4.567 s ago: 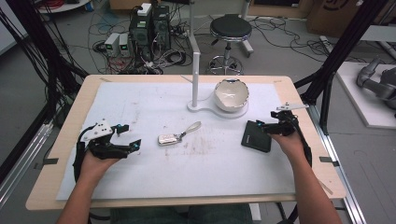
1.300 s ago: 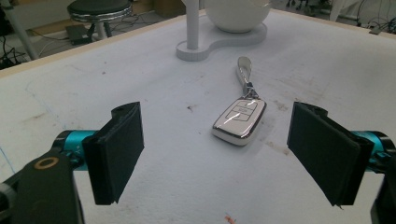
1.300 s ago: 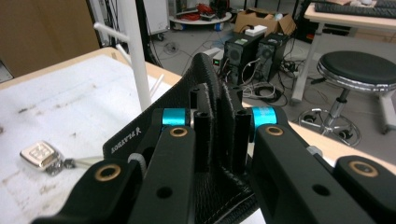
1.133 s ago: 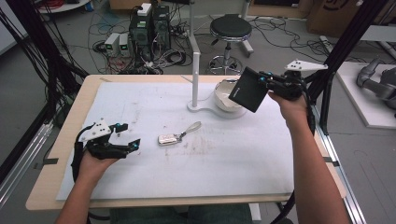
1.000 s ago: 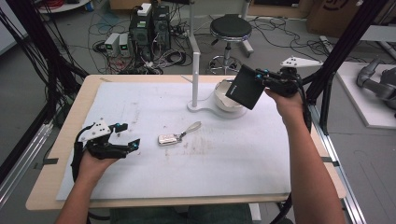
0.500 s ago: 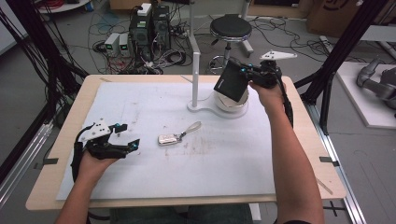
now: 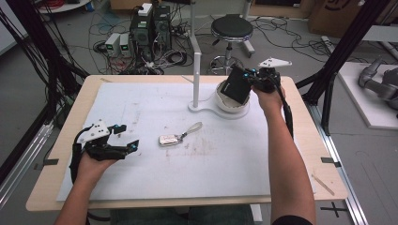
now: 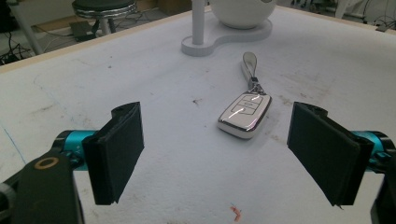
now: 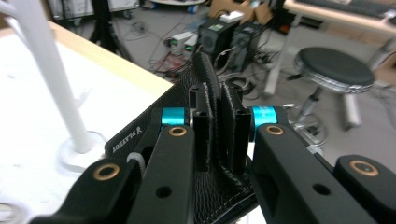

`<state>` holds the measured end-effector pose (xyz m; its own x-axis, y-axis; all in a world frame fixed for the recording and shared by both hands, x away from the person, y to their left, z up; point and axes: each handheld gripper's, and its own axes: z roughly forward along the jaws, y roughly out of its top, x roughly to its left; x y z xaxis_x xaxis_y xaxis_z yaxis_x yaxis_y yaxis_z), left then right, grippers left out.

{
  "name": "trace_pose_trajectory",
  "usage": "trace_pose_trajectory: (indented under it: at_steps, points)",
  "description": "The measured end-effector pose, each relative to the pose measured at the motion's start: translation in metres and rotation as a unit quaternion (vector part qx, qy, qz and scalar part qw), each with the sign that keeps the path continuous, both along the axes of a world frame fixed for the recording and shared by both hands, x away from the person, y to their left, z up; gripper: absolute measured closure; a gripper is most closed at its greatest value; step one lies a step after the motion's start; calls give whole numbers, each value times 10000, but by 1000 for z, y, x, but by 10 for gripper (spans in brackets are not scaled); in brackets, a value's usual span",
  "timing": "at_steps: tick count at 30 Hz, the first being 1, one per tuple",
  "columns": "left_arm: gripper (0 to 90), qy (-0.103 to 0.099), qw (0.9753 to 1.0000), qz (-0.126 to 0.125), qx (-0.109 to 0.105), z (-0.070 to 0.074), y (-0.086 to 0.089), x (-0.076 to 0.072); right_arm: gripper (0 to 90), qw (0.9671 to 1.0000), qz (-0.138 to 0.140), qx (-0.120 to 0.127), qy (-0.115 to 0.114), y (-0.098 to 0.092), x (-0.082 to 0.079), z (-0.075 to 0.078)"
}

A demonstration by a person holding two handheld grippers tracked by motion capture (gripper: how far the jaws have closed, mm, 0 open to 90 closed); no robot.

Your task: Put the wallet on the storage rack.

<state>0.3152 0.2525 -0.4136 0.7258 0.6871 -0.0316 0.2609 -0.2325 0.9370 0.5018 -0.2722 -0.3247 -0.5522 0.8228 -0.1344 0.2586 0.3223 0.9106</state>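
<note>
**Wallet held over the bowl, key fob left on the mat**

A black wallet (image 7: 236,84) is clamped in the right gripper (image 7: 256,79) and held in the air above the white bowl (image 7: 231,101) at the far side of the table (image 7: 300,140); in the right gripper view the jaws are seen pressed close together on the leather edge of the wallet (image 9: 187,107), which stands tilted between them; a white post (image 7: 196,70) rises just beside the bowl from the same white base. The left gripper (image 7: 123,138) is rested low on the white mat (image 7: 225,164) at the near left, well apart from the bowl; its jaws are spread wide with nothing between them; a silver key fob (image 8: 245,114) with a strap is seen lying flat on the mat ahead of them, between the left gripper and the base, touched by neither jaw.
</note>
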Motion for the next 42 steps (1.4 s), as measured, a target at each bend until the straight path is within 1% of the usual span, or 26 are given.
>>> trace_pose_trajectory:
  at_steps: [1,2,3,4,6,8,11,13,14,18,20,21,23,26,28,30,34,35,37,38,40,42]
  points:
    - [187,-4,10000,1,-9,0,0,0,843,10000,0,0,0,0,0,0]
    - [187,-9,10000,11,-10,0,0,0,843,9999,-47,22,-98,-1,0,-4]
    - [187,-9,10000,10,-16,0,0,0,843,9999,-94,67,-26,-3,0,-8]
    - [187,-7,10000,3,-4,0,0,0,841,9999,-124,58,106,-4,1,-12]
    - [187,-8,10000,0,14,-1,1,0,841,9998,-141,40,97,-4,1,-13]
    - [187,-5,10000,3,-8,-1,0,0,841,9999,-148,5,29,-2,1,-13]
    - [187,-5,10000,5,-10,-1,0,0,841,9996,-171,-174,-122,4,1,-11]
    - [187,-3,10000,10,4,-1,0,0,841,9996,-189,-160,-119,4,1,-12]
    - [187,-2,10000,1,3,-1,0,0,841,9997,-186,-116,-103,4,2,-13]
    - [187,-7,10000,12,2,-1,0,0,841,9996,-226,-127,-101,7,2,-14]
    - [187,-8,10000,8,-11,-1,0,0,841,9995,-211,-195,-140,8,1,-14]
    - [187,-8,10000,6,-13,-1,0,0,841,9992,-223,-285,-196,10,1,-14]
    - [187,-11,10000,6,-10,-1,0,0,841,9992,-225,-285,-193,12,1,-14]
    - [187,-13,10000,4,-8,-1,0,0,841,9986,-203,-383,-300,15,0,-15]
    - [187,-13,10000,3,1,0,0,0,841,9984,-200,-424,-319,16,-1,-16]
    - [187,-16,10000,-5,9,0,0,0,840,9984,-185,-418,-322,17,-1,-17]
    - [187,-19,10000,-4,0,0,-1,0,840,9979,-187,-471,-404,21,-3,-18]
    - [186,-22,10000,-6,2,0,-1,0,840,9970,-171,-584,-476,23,-4,-18]
    - [187,-25,10000,-15,4,0,-1,0,839,9968,-170,-608,-494,24,-4,-18]
    - [187,-30,10000,-20,0,0,-1,0,839,9955,-146,-748,-568,25,-4,-18]
    - [187,-29,10000,-21,2,0,-1,0,839,9951,-127,-785,-582,25,-3,-18]
    - [187,-23,10000,-18,5,0,-1,0,839,9939,-93,-904,-632,26,-2,-17]
